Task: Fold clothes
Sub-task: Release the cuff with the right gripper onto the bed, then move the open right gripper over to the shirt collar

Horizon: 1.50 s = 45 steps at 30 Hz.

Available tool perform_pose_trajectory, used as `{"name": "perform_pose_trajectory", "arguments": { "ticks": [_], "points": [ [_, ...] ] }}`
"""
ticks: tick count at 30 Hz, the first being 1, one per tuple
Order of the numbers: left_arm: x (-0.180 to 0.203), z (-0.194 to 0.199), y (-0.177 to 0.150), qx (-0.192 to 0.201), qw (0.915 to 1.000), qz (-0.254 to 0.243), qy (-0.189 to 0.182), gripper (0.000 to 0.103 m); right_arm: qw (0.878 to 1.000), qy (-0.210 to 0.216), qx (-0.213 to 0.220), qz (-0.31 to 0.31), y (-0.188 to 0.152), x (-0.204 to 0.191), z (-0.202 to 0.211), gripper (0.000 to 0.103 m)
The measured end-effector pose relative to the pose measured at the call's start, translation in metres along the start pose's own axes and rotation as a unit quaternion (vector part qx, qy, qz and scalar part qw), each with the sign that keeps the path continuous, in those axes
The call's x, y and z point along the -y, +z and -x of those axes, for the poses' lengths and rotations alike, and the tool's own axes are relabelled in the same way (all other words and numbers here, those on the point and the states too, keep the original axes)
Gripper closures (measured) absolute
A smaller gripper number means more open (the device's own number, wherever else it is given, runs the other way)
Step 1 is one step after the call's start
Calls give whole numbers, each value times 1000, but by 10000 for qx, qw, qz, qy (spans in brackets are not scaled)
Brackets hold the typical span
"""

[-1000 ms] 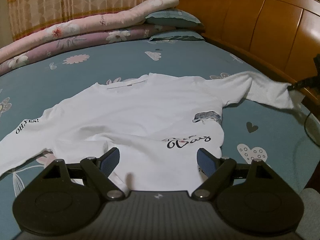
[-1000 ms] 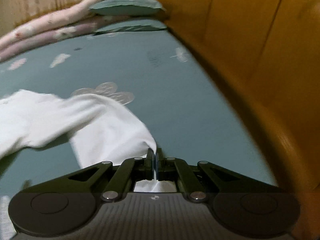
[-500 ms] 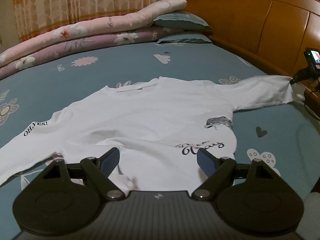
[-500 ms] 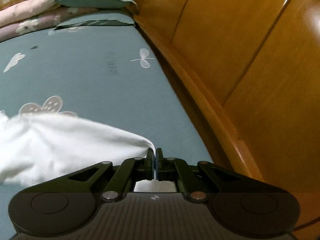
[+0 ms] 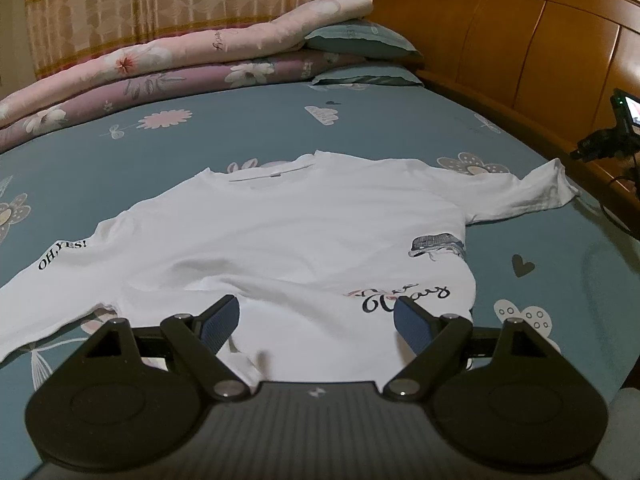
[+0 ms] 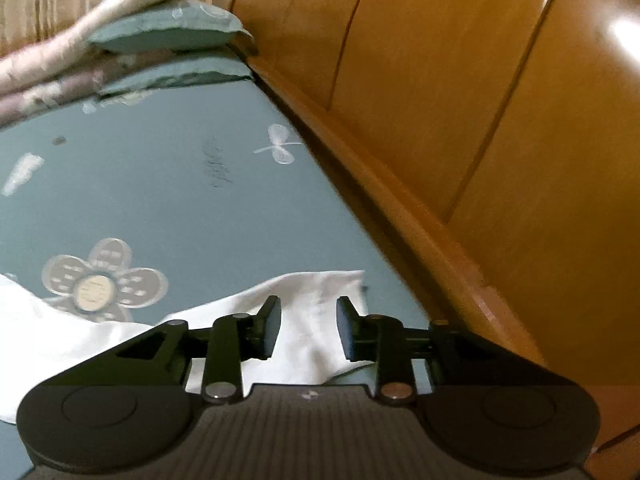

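Observation:
A white T-shirt (image 5: pixel 288 232) with black lettering lies spread flat on the teal bed sheet (image 5: pixel 240 128), both sleeves stretched out sideways. My left gripper (image 5: pixel 316 322) hovers open over the shirt's near hem, nothing between its blue pads. The shirt's right sleeve (image 6: pixel 308 320) lies on the sheet close to the wooden headboard. My right gripper (image 6: pixel 308 328) sits just over that sleeve's end; its jaws are opening and the pads stand apart from the cloth. In the left wrist view the same sleeve (image 5: pixel 536 196) rests flat, and part of the right gripper's rig shows at the far right edge.
The wooden headboard (image 6: pixel 480 120) runs along the right side, very near the right gripper. Rolled pink and purple quilts (image 5: pixel 160 68) and teal pillows (image 5: pixel 360 40) are stacked at the far end of the bed. Curtains (image 5: pixel 120 8) hang behind them.
The right gripper, shut on the sleeve end while it drew it toward the headboard, has let go and its jaws now stand apart. The sleeve lies flat. The left gripper has hardly moved.

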<state>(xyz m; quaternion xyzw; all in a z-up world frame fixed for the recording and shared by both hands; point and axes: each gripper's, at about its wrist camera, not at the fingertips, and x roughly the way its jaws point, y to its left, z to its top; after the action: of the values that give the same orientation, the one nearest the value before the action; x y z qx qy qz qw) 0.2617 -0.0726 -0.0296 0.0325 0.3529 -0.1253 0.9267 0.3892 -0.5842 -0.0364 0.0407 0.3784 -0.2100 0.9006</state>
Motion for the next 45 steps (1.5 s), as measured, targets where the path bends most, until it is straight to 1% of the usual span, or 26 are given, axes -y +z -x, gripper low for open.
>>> {"name": "perform_pose_trajectory", "arguments": {
  "ticks": [2,6,8,10,11,13,16,19,20,21,22,23,27,30,31,33,34,36,37,38,41,43,45],
  "points": [
    [0,0,-1,-3,10000,10,-3,18,9997,208,-12,-86,-4,-2,5,68],
    [0,2,-2,10,10000,5,-3,18,9990,355,-7,-271,-17,1,8,64],
    [-2,2,-2,16,10000,23,6,18,9961,486,-80,-730,-26,13,2,64],
    [-4,2,-2,17,10000,58,22,18,9877,676,-226,-1391,-36,29,-10,64],
    [-4,1,-2,10,10000,76,30,18,9802,799,-321,-1783,-44,39,-17,64],
    [-4,-1,-2,-24,10000,60,27,18,9672,945,-437,-2319,-57,50,-32,64],
    [-3,-4,-3,-57,10000,15,63,18,9584,948,-464,-2653,-68,52,-52,64],
    [-3,-6,-2,-78,9999,15,96,18,9553,967,-220,-2785,-71,50,-60,64],
    [-2,-7,-2,-86,9999,7,104,18,9548,966,-166,-2807,-70,49,-62,69],
    [-2,-8,-2,-93,9999,-3,115,18,9548,957,-132,-2810,-70,48,-63,88],
    [-2,-8,-2,-94,9999,-10,116,18,9567,936,-131,-2755,-71,48,-62,99],
    [-3,-8,-3,-94,9999,-16,116,18,9590,929,-82,-2678,-72,47,-56,100],
    [-4,-4,-3,-47,9999,0,90,18,9649,924,151,-2453,-74,50,-25,100],
    [-5,-1,-3,-7,10000,21,55,18,9695,805,131,-2310,-74,56,5,100],
    [-4,0,-4,2,10000,25,43,18,9704,766,49,-2289,-75,59,11,100],
    [-4,2,-4,20,10000,32,19,18,9716,542,-147,-2297,-75,66,19,94],
    [-4,3,-4,32,10000,34,3,18,9747,359,-175,-2198,-74,65,22,94],
    [-3,7,-4,66,10000,19,-28,18,9794,22,-221,-2007,-73,64,27,89],
    [-3,9,-3,92,10000,-1,-35,18,9806,-8,-197,-1952,-73,63,31,89],
    [-4,11,-3,111,9999,0,-22,18,9809,64,-147,-1940,-72,61,35,89],
    [-8,14,-2,145,9999,57,9,18,9857,398,18,-1638,-65,43,47,83],
    [-11,15,-2,161,9998,113,27,18,9886,753,127,-1294,-58,22,53,82],
    [-15,13,-2,152,9998,160,14,18,9889,1096,183,-982,-48,-2,54,82]
  ]
}}
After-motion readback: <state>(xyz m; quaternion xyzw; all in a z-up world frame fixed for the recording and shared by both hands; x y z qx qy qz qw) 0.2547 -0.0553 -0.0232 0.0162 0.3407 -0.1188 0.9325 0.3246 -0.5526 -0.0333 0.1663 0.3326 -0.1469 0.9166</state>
